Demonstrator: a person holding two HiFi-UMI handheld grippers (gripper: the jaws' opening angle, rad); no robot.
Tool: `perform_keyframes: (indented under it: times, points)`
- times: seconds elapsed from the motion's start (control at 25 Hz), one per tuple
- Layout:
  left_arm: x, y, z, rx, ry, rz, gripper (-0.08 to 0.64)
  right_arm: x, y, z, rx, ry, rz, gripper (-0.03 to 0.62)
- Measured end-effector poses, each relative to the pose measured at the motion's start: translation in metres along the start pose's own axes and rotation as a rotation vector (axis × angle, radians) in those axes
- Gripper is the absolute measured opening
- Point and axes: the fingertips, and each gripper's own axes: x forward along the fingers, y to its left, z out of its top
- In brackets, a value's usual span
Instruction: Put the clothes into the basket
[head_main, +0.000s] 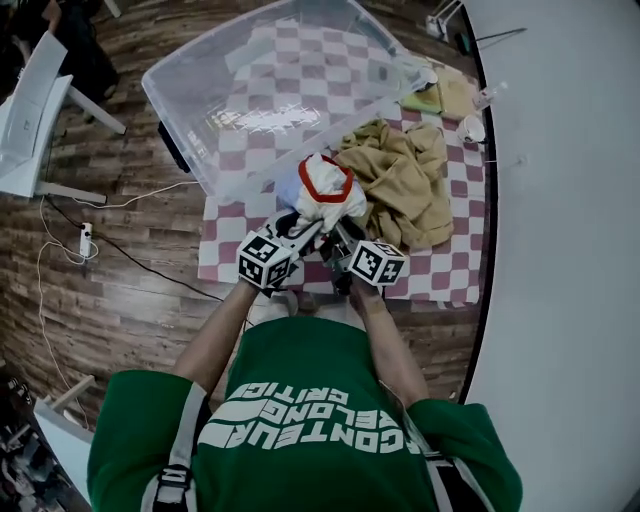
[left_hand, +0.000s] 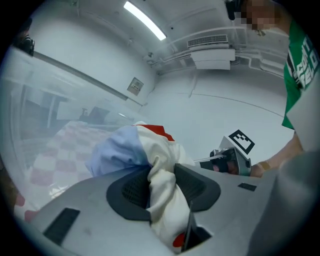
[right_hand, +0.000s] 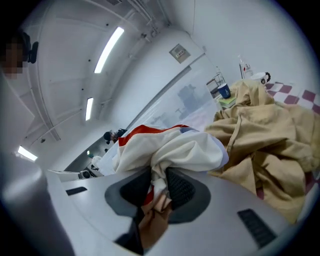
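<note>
Wood-plank flooring (head_main: 120, 230) carries a pink-and-white checkered mat (head_main: 440, 270). The clear plastic basket (head_main: 185, 140) stands at the mat's far left part.

I hold the white garment with red trim (head_main: 325, 190) bunched between both grippers. It is raised just on the near side of the basket and is outside it.

- My left gripper (left_hand: 162, 187): jaws narrow, pads pressing on a fold of the white cloth.
- My right gripper (right_hand: 159, 187): jaws narrow, clamped on another fold of the same garment.

A tan garment (head_main: 405, 180) lies crumpled on the mat, just right of the held one.
</note>
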Motion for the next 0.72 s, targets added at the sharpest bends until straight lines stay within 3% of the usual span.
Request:
perform_keyframes:
  times: [0.72]
  points:
    - [0.104, -0.088, 0.121, 0.238, -0.053, -0.231, 0.147, -0.096, -0.024, 0.155, -0.049, -0.335, -0.078, 0.094]
